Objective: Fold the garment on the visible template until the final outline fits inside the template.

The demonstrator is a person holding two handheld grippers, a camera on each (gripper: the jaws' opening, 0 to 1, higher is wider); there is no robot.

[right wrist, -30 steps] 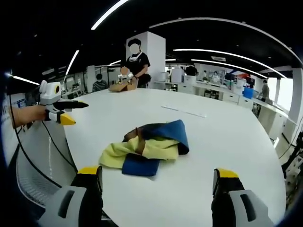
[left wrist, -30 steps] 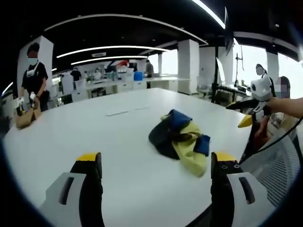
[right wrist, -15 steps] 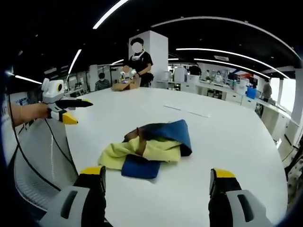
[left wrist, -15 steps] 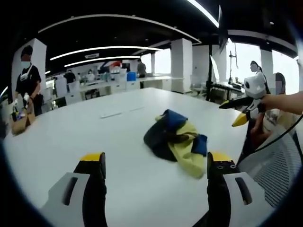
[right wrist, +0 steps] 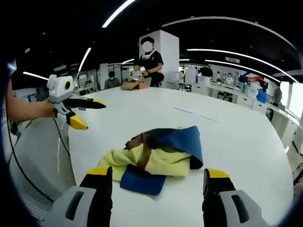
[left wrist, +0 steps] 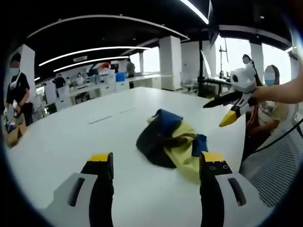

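A crumpled garment [left wrist: 171,142] in blue, yellow and dark cloth lies in a heap on the white table [left wrist: 66,137]. In the right gripper view the same garment [right wrist: 161,156] sits just beyond my jaws. My left gripper [left wrist: 156,163] is open above the table, short of the heap, with nothing between its jaws. My right gripper [right wrist: 156,177] is open too, close over the garment's near blue edge. The right gripper [left wrist: 229,106] enters the left gripper view from the right, jaws apart. The left gripper [right wrist: 80,113] enters the right gripper view from the left, jaws apart.
Two faint strips [left wrist: 111,115] lie on the table beyond the garment. A person [right wrist: 147,64] stands at the far edge by a brown box [right wrist: 133,85]. Seated people [left wrist: 267,99] are near the table's right side. Desks and pillars fill the background.
Both grippers have come nearer to the garment. The garment itself lies as before.
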